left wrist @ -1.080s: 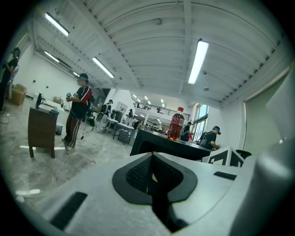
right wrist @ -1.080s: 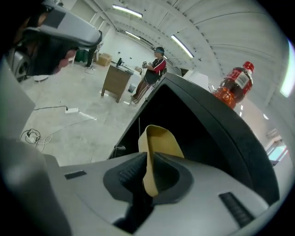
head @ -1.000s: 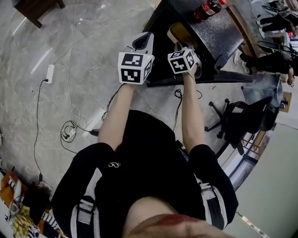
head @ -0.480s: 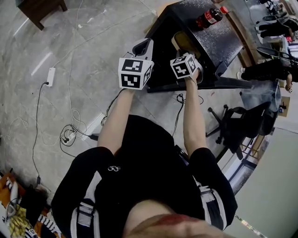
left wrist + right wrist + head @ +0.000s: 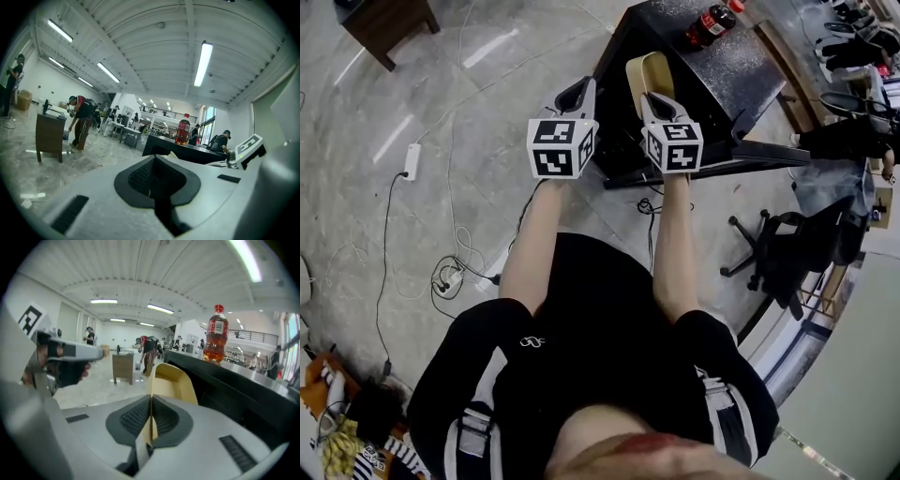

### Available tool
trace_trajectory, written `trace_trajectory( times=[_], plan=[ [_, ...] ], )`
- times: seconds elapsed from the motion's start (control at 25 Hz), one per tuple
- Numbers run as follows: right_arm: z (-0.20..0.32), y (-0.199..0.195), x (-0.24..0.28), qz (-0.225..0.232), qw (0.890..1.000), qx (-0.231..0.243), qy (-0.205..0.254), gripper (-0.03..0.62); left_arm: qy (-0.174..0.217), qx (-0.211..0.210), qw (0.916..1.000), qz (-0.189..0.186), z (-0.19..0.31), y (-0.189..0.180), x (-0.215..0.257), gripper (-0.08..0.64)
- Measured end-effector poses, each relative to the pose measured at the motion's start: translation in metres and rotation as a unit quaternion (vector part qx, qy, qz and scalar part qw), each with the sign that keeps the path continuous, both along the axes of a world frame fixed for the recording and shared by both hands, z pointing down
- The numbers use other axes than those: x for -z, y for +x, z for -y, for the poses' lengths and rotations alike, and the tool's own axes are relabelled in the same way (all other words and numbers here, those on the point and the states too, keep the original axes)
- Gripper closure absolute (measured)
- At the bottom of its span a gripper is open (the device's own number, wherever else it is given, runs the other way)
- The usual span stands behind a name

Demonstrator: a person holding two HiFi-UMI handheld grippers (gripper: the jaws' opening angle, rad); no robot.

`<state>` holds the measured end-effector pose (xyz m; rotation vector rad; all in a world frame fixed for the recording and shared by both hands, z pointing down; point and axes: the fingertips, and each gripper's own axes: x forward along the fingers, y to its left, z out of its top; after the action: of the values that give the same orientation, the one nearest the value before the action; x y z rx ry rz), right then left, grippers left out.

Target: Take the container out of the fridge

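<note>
My right gripper (image 5: 655,99) is shut on the rim of a tan-yellow container (image 5: 642,73), held in the air in front of the low black fridge (image 5: 712,70). In the right gripper view the container (image 5: 171,380) stands edge-on between the closed jaws of the right gripper (image 5: 151,420). The left gripper (image 5: 575,95) hovers just left of it, shut and holding nothing; its closed pads (image 5: 140,176) show in its own view. A cola bottle (image 5: 711,22) stands on the fridge top. The fridge's inside is hidden.
A black door panel (image 5: 750,155) juts out at the fridge's near side. An office chair (image 5: 778,248) stands to the right. Cables and a power strip (image 5: 411,159) lie on the floor at left. A brown wooden table (image 5: 389,19) stands far left. People stand in the background (image 5: 82,122).
The right gripper, still holding the container, has shifted left, closer to the left gripper, and its marker cube has turned. The left gripper stayed beside it, still shut.
</note>
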<state>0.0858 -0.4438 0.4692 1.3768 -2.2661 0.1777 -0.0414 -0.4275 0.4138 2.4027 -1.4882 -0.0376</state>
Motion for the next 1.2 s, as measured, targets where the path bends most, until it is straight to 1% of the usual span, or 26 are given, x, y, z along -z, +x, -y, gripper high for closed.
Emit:
trace_trajectory(
  times=[0.08, 0.2, 0.28, 0.36, 0.44, 0.48, 0.56, 0.64, 0.88, 1.04, 1.2],
  plan=[
    [-0.014, -0.009, 0.016, 0.070, 0.997, 0.004, 0.014, 0.578, 0.004, 0.006, 1.0000, 0.004, -0.008, -0.003, 0.003, 0.549],
    [-0.034, -0.016, 0.042, 0.164, 0.985, 0.010, 0.042, 0.578, 0.013, 0.013, 0.9997, 0.014, -0.021, -0.004, 0.010, 0.551],
    [-0.048, -0.018, 0.060, 0.224, 0.972, 0.018, 0.062, 0.578, 0.019, 0.017, 0.9994, 0.023, -0.032, -0.002, 0.015, 0.549],
    [-0.062, -0.017, 0.076, 0.283, 0.955, 0.027, 0.081, 0.578, 0.027, 0.022, 0.9990, 0.030, -0.044, 0.001, 0.021, 0.551],
    [-0.076, -0.012, 0.091, 0.328, 0.939, 0.032, 0.100, 0.578, 0.038, 0.024, 0.9983, 0.038, -0.056, 0.007, 0.028, 0.551],
    [-0.082, -0.010, 0.097, 0.342, 0.932, 0.033, 0.111, 0.578, 0.045, 0.024, 0.9978, 0.041, -0.060, 0.009, 0.032, 0.551],
    [-0.091, -0.008, 0.106, 0.358, 0.924, 0.033, 0.128, 0.578, 0.055, 0.026, 0.9971, 0.046, -0.068, 0.011, 0.038, 0.551],
    [-0.098, -0.007, 0.111, 0.362, 0.922, 0.032, 0.136, 0.578, 0.060, 0.027, 0.9965, 0.051, -0.073, 0.011, 0.041, 0.551],
    [-0.110, 0.003, 0.117, 0.347, 0.925, 0.028, 0.151, 0.578, 0.071, 0.031, 0.9954, 0.056, -0.085, 0.018, 0.049, 0.551],
    [-0.114, 0.011, 0.121, 0.354, 0.922, 0.024, 0.157, 0.578, 0.076, 0.028, 0.9952, 0.055, -0.089, 0.023, 0.052, 0.551],
    [-0.116, 0.011, 0.124, 0.354, 0.921, 0.022, 0.163, 0.578, 0.078, 0.024, 0.9953, 0.053, -0.089, 0.023, 0.053, 0.551]
  ],
)
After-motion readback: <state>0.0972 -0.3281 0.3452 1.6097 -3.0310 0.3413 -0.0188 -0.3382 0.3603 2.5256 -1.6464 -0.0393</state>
